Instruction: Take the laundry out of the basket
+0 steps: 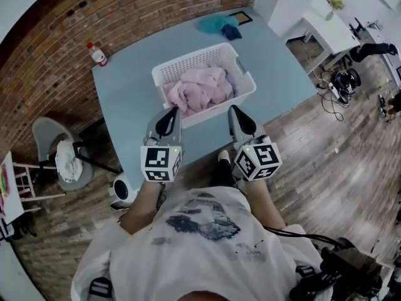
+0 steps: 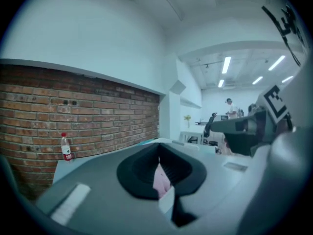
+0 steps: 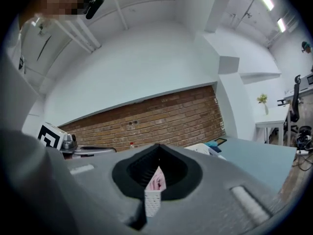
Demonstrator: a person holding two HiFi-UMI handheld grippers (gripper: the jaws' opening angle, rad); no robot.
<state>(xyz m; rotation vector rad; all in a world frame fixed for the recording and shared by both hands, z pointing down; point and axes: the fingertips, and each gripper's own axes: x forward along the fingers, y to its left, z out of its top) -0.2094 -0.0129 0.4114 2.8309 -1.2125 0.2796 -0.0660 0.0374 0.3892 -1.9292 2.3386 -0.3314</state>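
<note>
A white slatted laundry basket stands on the pale blue table, holding a heap of pink laundry. My left gripper hovers just before the basket's near wall, shut and empty. My right gripper is level with it at the basket's near right corner, also shut with nothing in it. In the left gripper view the closed left gripper shows only a sliver of pink laundry. The right gripper likewise frames a strip of pink laundry above the basket.
A red-capped bottle stands at the table's far left corner by the brick wall. A teal cloth and a dark frame lie at the far end. A grey chair with a white cloth stands left of the table.
</note>
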